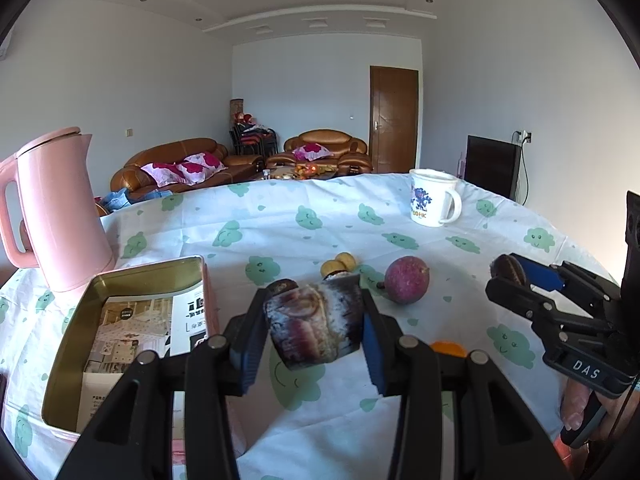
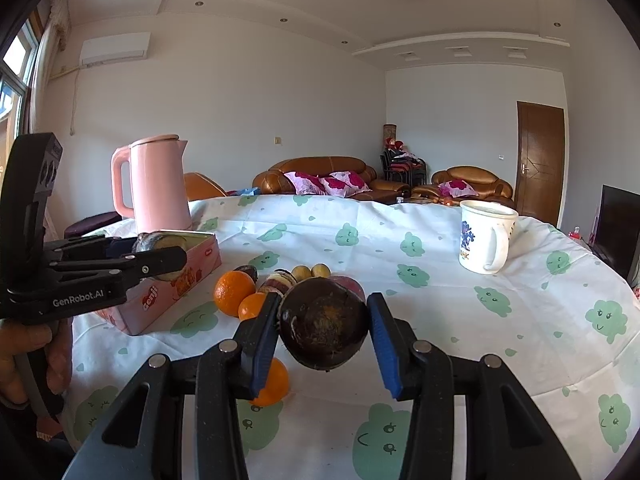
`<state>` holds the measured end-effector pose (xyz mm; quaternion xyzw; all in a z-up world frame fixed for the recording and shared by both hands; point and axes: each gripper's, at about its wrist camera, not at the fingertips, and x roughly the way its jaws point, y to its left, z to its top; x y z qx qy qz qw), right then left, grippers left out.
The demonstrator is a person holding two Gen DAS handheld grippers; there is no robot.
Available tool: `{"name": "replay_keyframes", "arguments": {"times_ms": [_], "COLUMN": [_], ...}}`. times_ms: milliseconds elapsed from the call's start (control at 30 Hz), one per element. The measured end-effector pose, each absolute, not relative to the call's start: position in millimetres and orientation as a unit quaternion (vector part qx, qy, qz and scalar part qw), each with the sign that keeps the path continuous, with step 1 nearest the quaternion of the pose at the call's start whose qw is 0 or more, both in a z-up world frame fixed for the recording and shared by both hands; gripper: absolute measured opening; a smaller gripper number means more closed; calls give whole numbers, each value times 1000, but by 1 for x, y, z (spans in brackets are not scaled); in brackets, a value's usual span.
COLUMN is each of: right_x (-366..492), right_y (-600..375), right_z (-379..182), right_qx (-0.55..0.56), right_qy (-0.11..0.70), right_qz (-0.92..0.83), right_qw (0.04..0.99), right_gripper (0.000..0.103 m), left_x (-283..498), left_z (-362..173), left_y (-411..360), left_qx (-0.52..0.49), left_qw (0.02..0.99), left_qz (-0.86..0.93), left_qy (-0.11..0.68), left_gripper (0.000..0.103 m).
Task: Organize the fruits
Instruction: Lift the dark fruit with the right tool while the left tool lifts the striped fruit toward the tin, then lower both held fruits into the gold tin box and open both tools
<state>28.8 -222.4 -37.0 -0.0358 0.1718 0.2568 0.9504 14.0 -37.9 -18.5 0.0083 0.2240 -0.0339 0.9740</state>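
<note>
My left gripper (image 1: 314, 320) is shut on a dark purple, frosty chunk of fruit (image 1: 314, 326), held above the cloth just right of the open pink tin (image 1: 132, 276). In the right wrist view the left gripper (image 2: 160, 258) hangs beside the tin (image 2: 176, 284). My right gripper (image 2: 322, 328) is shut on a dark brown round fruit (image 2: 323, 324); it shows at the right of the left wrist view (image 1: 510, 272). On the cloth lie several oranges (image 2: 234, 292), a striped purple piece (image 2: 278, 282), two small yellow fruits (image 2: 310, 271) and a reddish-purple round fruit (image 1: 407, 279).
A pink kettle (image 1: 56, 212) stands behind the tin. A white mug (image 2: 486, 236) stands at the far right of the round table with its cloud-print cloth (image 2: 440, 320). Printed leaflets (image 1: 136, 332) lie inside the tin. The table edge curves away behind the mug.
</note>
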Motion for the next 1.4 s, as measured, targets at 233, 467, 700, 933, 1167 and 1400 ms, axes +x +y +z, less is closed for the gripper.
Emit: {"name": "replay_keyframes", "arguments": {"times_ms": [233, 467, 700, 933, 1167, 1400], "right_x": [27, 27, 29, 35, 39, 46], "right_y": [-214, -191, -159, -135, -113, -84], "right_z": [-20, 5, 23, 32, 45, 45], "right_qx": [-39, -53, -72, -83, -92, -103], "right_qy": [170, 159, 153, 152, 145, 150], "right_qz": [273, 303, 331, 349, 365, 385], "right_qw": [946, 938, 928, 921, 915, 905], "right_gripper": [46, 46, 46, 46, 46, 46], "left_x": [8, 0, -1, -3, -3, 2], "left_z": [-14, -6, -2, -1, 0, -4], "left_y": [-30, -14, 8, 27, 38, 58], "left_qx": [3, 1, -7, -14, -17, -23], "left_qw": [975, 978, 977, 976, 975, 971], "left_qz": [-26, -6, 16, 31, 45, 67], "left_qy": [220, 210, 212, 214, 217, 229], "left_gripper": [44, 44, 44, 44, 44, 44]}}
